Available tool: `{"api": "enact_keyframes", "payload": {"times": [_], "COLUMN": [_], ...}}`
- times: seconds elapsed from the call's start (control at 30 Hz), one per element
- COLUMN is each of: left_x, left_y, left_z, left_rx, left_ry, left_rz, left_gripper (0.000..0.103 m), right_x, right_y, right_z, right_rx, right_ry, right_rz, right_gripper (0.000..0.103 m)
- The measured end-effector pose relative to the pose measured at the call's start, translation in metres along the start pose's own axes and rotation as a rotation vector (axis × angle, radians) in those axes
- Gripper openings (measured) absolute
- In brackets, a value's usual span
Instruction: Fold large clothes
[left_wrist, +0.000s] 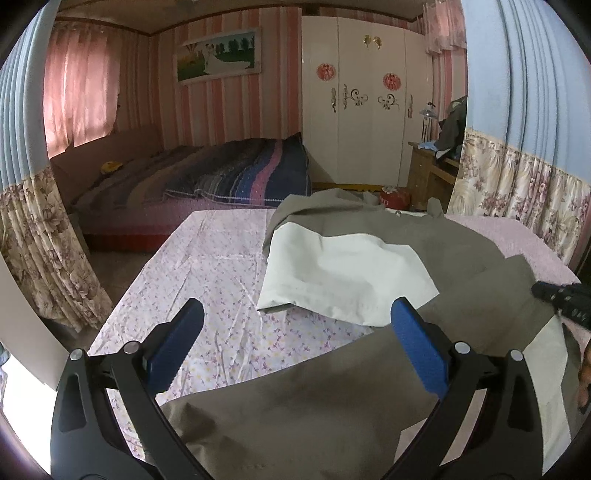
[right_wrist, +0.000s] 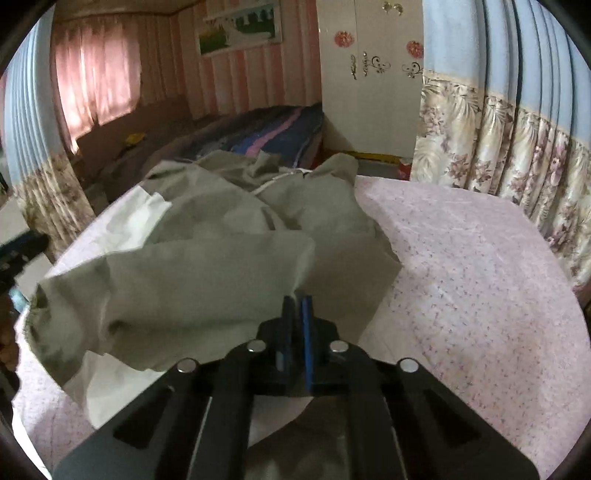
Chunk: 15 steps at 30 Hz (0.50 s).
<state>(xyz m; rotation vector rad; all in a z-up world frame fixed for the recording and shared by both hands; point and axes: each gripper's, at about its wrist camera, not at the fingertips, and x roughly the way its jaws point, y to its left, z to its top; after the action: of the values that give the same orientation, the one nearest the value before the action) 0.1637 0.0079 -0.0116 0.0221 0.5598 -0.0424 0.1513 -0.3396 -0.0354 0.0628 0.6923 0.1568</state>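
A large olive-grey garment (left_wrist: 436, 236) with white panels (left_wrist: 343, 273) lies rumpled on a bed covered by a pink floral sheet (left_wrist: 207, 280). My left gripper (left_wrist: 295, 317) is open with blue pads, above the garment's near edge and holding nothing. In the right wrist view the garment (right_wrist: 207, 266) is bunched up and lifted in a fold. My right gripper (right_wrist: 297, 299) is shut on a fold of that olive-grey cloth, near its right side. The right gripper's tip also shows at the right edge of the left wrist view (left_wrist: 561, 295).
A second bed with a striped quilt (left_wrist: 236, 173) stands beyond. A white wardrobe (left_wrist: 365, 103) and a wooden desk (left_wrist: 432, 166) are at the back right. Floral curtains (right_wrist: 498, 155) hang on both sides. The pink sheet (right_wrist: 461, 266) spreads right of the garment.
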Motion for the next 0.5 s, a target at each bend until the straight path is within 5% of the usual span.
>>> {"api": "enact_keyframes", "payload": {"times": [0.27, 0.5], "left_x": [0.009, 0.044], "left_y": [0.003, 0.01], "left_z": [0.014, 0.028], "left_rx": [0.031, 0.073], "left_ry": [-0.002, 0.024], "left_rz": [0.023, 0.05], "left_gripper": [0.1, 0.1], "right_x": [-0.039, -0.058], "right_y": [-0.04, -0.102], "right_z": [0.012, 0.032], "right_rx": [0.019, 0.036], "right_ry": [-0.107, -0.176], "right_rz": [-0.099, -0.302], "right_gripper": [0.001, 0.0]}}
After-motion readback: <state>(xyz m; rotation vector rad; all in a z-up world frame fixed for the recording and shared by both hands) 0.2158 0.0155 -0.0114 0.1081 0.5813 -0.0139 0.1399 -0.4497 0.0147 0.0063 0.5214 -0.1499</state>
